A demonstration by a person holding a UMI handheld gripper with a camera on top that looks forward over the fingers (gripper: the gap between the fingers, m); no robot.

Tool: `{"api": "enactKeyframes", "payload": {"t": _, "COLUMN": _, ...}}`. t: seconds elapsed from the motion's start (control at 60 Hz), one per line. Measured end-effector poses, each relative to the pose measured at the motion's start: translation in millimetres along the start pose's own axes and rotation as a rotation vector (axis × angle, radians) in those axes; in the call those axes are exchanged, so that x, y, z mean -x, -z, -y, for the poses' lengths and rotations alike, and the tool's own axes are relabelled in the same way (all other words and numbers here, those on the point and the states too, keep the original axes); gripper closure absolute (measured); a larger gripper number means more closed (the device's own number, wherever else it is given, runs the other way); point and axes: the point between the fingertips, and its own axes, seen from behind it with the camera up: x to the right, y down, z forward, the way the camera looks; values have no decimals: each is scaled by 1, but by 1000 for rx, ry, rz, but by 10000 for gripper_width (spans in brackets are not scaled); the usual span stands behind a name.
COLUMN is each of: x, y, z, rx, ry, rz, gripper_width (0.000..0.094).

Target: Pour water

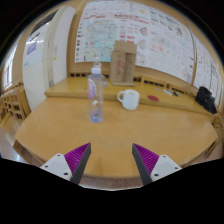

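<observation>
A clear plastic water bottle (95, 96) with a white cap stands upright on the round wooden table (110, 135), well beyond my fingers. Just to its right, a little farther back, sits a white mug (129, 99) with its handle toward the bottle. My gripper (111, 163) hovers over the near edge of the table, open, with purple pads (146, 157) spread wide and nothing between them. The bottle is ahead and slightly left of the gap between the fingers.
A brown paper bag (123, 61) stands on a bench behind the table. A small pink object (153, 98) and other bits lie on the far right of the table. A dark bag (206, 99) sits at the far right. Posters cover the wall (130, 30).
</observation>
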Motion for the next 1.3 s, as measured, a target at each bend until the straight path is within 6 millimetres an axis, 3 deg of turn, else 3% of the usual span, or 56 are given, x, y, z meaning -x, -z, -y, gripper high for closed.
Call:
{"api": "enactKeyframes", "payload": {"t": 0.067, "x": 31, "y": -30, "z": 32, "rx": -52, "ry": -6, "rz": 28, "gripper_width": 87}}
{"api": "enactKeyframes", "payload": {"t": 0.167, "x": 56, "y": -77, "z": 77, "rx": -128, "ry": -6, "rz": 36, "gripper_width": 89}}
{"api": "enactKeyframes", "payload": {"t": 0.267, "x": 66, "y": -129, "z": 113, "rx": -187, "ry": -15, "rz": 19, "gripper_width": 88}}
{"api": "enactKeyframes", "payload": {"t": 0.4, "x": 70, "y": -182, "z": 140, "rx": -230, "ry": -8, "rz": 6, "gripper_width": 113}}
{"api": "enactKeyframes", "payload": {"t": 0.483, "x": 70, "y": -203, "z": 149, "rx": -251, "ry": -16, "rz": -3, "gripper_width": 195}}
{"api": "enactKeyframes", "payload": {"t": 0.533, "x": 68, "y": -211, "z": 151, "rx": -256, "ry": -16, "rz": -15, "gripper_width": 358}}
{"api": "enactKeyframes", "payload": {"t": 0.55, "x": 67, "y": -212, "z": 153, "rx": -266, "ry": -16, "rz": -21, "gripper_width": 412}}
{"api": "enactKeyframes", "payload": {"t": 0.717, "x": 71, "y": -214, "z": 157, "rx": -293, "ry": -8, "rz": -7, "gripper_width": 538}}
{"api": "enactKeyframes", "payload": {"t": 0.75, "x": 73, "y": -214, "z": 156, "rx": -292, "ry": 0, "rz": 4, "gripper_width": 615}}
{"api": "enactKeyframes", "payload": {"t": 0.9, "x": 88, "y": -202, "z": 167, "rx": -288, "ry": 8, "rz": 89, "gripper_width": 624}}
{"api": "enactKeyframes", "payload": {"t": 1.017, "x": 103, "y": -178, "z": 209, "rx": -338, "ry": -63, "rz": 203, "gripper_width": 624}}
{"api": "enactKeyframes", "payload": {"t": 1.133, "x": 119, "y": -149, "z": 272, "rx": -382, "ry": -298, "rz": 387, "gripper_width": 623}}
{"api": "enactKeyframes", "payload": {"t": 1.3, "x": 109, "y": -119, "z": 350, "rx": -410, "ry": -732, "rz": 728, "gripper_width": 625}}
